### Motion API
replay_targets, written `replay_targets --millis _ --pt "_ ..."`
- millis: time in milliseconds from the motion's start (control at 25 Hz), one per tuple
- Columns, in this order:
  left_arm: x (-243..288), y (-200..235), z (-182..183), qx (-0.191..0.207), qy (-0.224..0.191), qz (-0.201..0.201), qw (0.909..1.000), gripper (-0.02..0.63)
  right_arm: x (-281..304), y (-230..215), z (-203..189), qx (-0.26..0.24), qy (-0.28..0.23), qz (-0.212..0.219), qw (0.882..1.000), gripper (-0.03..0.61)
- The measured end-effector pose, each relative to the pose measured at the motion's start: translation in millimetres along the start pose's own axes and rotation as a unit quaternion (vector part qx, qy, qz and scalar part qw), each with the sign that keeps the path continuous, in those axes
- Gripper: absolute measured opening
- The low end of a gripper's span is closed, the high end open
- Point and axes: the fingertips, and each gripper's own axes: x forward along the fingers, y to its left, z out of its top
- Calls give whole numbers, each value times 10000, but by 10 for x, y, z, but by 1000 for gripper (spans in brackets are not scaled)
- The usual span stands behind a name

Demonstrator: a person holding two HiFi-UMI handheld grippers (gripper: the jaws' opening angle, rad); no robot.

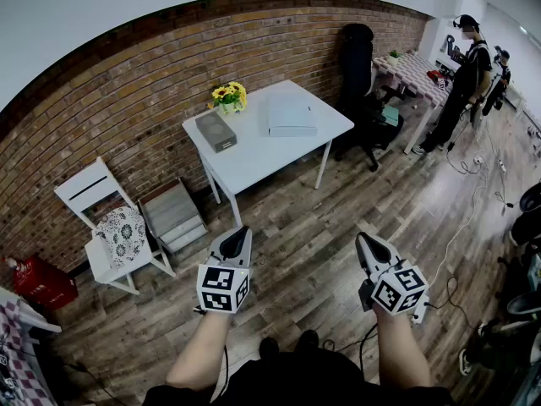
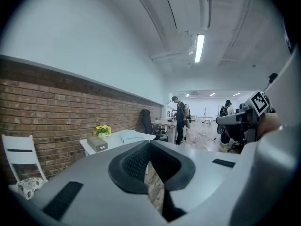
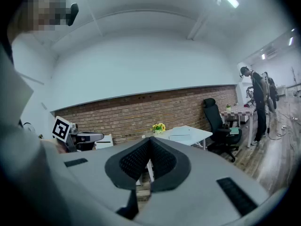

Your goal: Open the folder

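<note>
Basically not started. Looking down past a red-brown brick wall [image 1: 127,100] and a dark wood plank floor [image 1: 338,227] at a white rectangular table [image 1: 254,155] standing near that wall, well apart from both grippers. Flanked by a black office chair [image 1: 359,66] just to its right and a white slatted folding chair [image 1: 89,193] with a patterned cushion [image 1: 122,235] off to its left.

Taking the pale grey flat rectangular folder [image 1: 292,115] as the task item: lying closed on the table's right half, untouched. Also on the tabletop: a dark grey oblong box [image 1: 215,131] toward the left end and a small pot of yellow flowers [image 1: 229,96] just behind it at the wall side.

Holding the left gripper [image 1: 240,231] and the right gripper [image 1: 366,240] out over the floor, side by side, aimed roughly level toward the table. Both with jaws pressed together, nothing between them.

Left to do, by the look of it: everything. Close the gap to the table, reach the folder, find the cover's free edge, swing it over.

No legible brand or text anywhere. Only black-and-white square markers [image 1: 221,288] on the gripper cubes.
</note>
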Motion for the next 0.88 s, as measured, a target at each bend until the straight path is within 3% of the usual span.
replay_targets --millis 280,520,880 --pt "83 1 0 -47 71 94 9999 20 62 27 100 -177 -97 99 9997 11" --pt "333 -273 31 46 194 1 9998 20 -63 -365 59 75 -96 6 9999 12" --pt "700 -769 164 111 106 -40 9999 20 -271 -845 124 -41 -231 216 9995 14"
